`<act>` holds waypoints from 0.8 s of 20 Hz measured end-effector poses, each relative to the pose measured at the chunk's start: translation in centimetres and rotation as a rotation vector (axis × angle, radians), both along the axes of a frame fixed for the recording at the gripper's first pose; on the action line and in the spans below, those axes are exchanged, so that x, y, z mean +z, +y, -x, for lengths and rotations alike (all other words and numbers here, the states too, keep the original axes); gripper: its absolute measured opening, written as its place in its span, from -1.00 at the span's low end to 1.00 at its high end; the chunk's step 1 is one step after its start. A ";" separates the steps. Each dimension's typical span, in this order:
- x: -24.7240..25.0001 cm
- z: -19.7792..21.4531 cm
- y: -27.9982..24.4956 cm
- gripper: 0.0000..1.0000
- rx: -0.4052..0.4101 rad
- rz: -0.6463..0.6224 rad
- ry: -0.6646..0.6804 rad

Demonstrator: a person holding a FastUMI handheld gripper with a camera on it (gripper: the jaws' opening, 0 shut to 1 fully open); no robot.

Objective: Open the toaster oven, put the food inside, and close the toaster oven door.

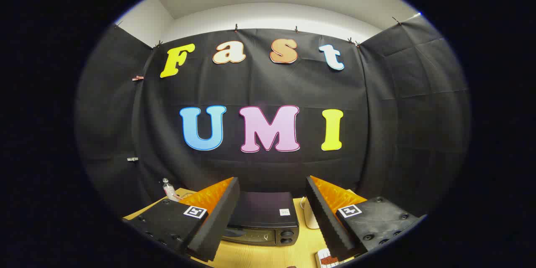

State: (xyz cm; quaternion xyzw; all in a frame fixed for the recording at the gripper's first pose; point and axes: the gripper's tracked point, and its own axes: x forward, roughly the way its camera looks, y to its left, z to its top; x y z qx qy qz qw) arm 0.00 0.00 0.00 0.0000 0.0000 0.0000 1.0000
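A black toaster oven [264, 217] stands on the wooden table [259, 255], seen from above and beyond my fingers. Its door faces me and looks closed, with two round knobs [287, 237] at its right side. My gripper [272, 213] is held high above the table and is open, nothing between its fingers. The left finger [217, 217] and the right finger [328, 220] frame the oven. A white plate [321, 256] with brown food [331, 260] lies on the table below the right finger, partly hidden by it.
A small clear bottle [168, 189] stands at the table's far left corner by the cloth wall. A white object [309, 217] sits just right of the oven. Black cloth walls close in the booth on three sides.
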 end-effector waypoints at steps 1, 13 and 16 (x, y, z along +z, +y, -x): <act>0.0 0.0 0.0 0.95 -0.003 0.002 -0.004; 0.0 0.2 -0.1 0.95 0.023 0.024 -0.023; -0.1 0.3 -0.1 0.95 0.020 0.022 -0.014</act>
